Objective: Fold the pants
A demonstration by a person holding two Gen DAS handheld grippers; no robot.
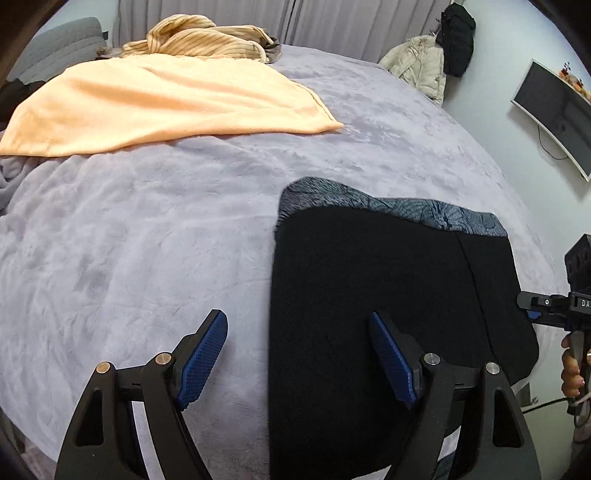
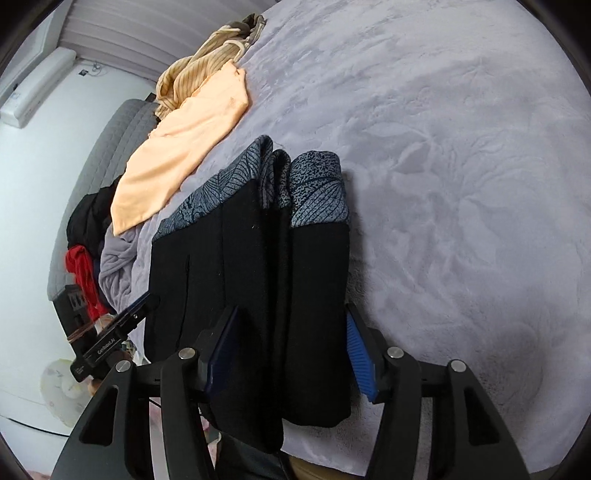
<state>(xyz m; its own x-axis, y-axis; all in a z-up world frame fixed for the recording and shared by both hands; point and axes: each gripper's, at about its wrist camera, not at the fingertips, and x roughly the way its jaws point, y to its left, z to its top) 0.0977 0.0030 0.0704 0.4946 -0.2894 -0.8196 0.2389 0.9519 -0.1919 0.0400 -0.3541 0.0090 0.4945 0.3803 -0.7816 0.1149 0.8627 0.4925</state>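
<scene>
I count one pair of black pants point(image 1: 388, 295) folded near me, one peach cloth point(image 1: 147, 107) far left, one striped tan garment point(image 1: 207, 38) behind it, two jackets point(image 1: 417, 64) hanging far right, one monitor point(image 1: 554, 110), and my two grippers: left gripper point(image 1: 297, 358), right gripper point(image 2: 291, 354).

Grey plush bed point(image 1: 147, 221), pale curtains point(image 1: 332, 26), wall-mounted screen point(image 1: 554, 110), white walls

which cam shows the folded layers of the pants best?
Right wrist. It looks along the black pants, so the stacked folds and patterned waistband separate clearly. Left wrist shows them only as one flat dark panel with a strip of waistband at the far edge.
</scene>
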